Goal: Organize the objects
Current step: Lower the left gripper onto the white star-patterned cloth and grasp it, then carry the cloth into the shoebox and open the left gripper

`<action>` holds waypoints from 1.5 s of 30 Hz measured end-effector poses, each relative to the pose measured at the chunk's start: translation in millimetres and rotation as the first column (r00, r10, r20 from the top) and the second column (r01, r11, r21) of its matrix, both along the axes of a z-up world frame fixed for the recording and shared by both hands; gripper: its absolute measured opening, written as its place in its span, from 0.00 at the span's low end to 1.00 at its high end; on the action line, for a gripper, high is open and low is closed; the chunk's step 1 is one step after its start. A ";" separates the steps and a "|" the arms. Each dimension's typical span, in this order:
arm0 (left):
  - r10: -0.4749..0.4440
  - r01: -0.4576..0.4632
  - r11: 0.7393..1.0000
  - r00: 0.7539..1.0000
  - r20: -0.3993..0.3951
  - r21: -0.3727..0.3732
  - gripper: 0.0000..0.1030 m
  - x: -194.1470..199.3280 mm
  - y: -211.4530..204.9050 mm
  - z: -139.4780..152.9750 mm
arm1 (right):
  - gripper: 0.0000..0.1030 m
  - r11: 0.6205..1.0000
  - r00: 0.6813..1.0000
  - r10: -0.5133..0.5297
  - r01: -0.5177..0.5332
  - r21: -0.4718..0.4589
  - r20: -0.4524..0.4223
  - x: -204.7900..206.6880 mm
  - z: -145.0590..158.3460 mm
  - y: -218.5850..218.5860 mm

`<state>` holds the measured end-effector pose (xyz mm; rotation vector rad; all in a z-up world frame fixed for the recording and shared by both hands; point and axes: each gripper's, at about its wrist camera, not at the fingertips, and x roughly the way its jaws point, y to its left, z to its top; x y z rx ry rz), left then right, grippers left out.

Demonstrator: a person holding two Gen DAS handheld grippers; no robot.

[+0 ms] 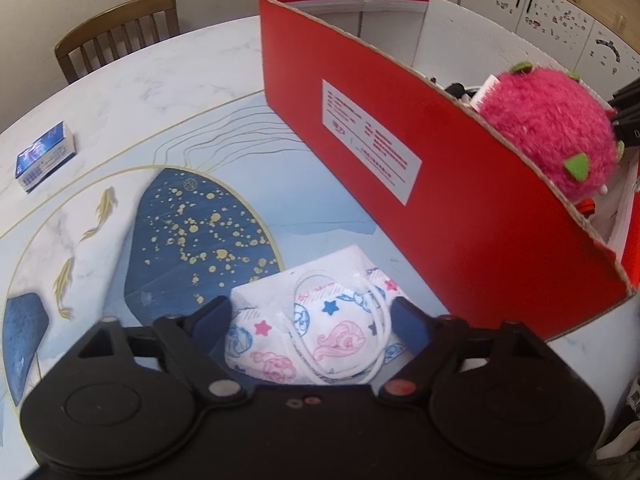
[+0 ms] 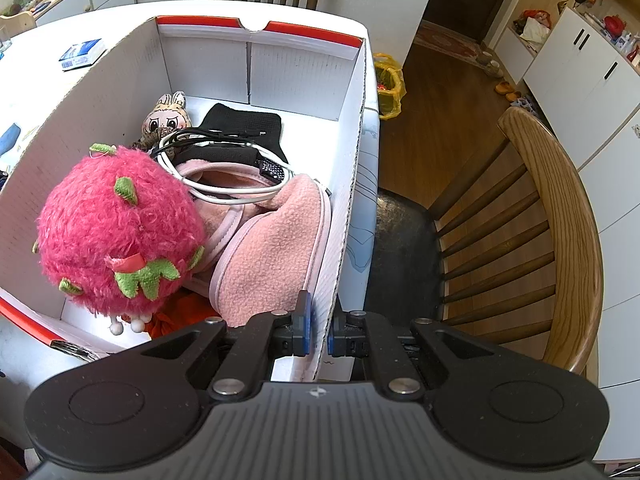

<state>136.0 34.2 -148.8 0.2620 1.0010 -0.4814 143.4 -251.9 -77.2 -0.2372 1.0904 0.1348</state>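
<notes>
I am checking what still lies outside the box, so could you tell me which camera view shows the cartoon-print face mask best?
The left wrist view: the face mask lies on the table between the left gripper fingers, whole print and ear loops visible. The right wrist view shows none of it, only the box interior and its wall.

mask [image 1: 308, 320] on table [image 1: 168, 76], left of box [image 1: 400, 152]; plush [image 2: 116, 236] in box
</notes>
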 end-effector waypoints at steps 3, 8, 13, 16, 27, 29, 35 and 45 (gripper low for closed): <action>0.002 -0.002 1.000 1.000 -0.001 -0.017 0.50 -0.2 2.2 4.3 | 0.07 1.000 1.000 0.000 0.000 0.000 0.000 -0.1 -0.3 0.1; -0.043 0.043 0.999 0.999 -0.008 -0.029 0.08 -5.0 -8.8 6.8 | 0.07 1.000 1.000 -0.001 0.001 0.000 0.001 -0.1 -0.8 0.3; -0.006 0.006 1.000 1.000 -0.008 -0.028 0.05 -7.0 -6.6 12.8 | 0.07 1.000 1.000 -0.004 0.004 0.002 0.001 -0.8 -0.5 -0.6; 0.045 -0.046 0.998 0.999 -0.006 -0.038 0.05 -5.2 2.9 22.9 | 0.07 1.000 1.000 -0.007 0.007 0.004 0.003 -1.2 -0.1 -0.9; 0.225 -0.202 0.957 0.970 0.092 -0.209 0.06 13.6 29.9 96.9 | 0.07 1.000 1.000 -0.003 0.003 -0.001 -0.002 -1.6 -3.6 0.7; 0.234 -0.205 0.952 0.966 0.108 -0.227 0.06 19.4 26.0 108.9 | 0.07 1.000 1.000 -0.001 0.001 -0.001 -0.001 -1.9 -3.7 0.8; 0.241 -0.205 0.953 0.959 0.150 -0.223 0.06 36.7 3.5 129.1 | 0.07 1.000 1.000 0.011 -0.011 -0.010 0.004 -3.3 -3.5 2.6; 0.227 -0.185 0.949 0.963 0.145 -0.255 0.07 68.3 -33.8 143.0 | 0.08 0.999 0.999 0.052 -0.052 0.014 0.006 -12.0 2.2 12.2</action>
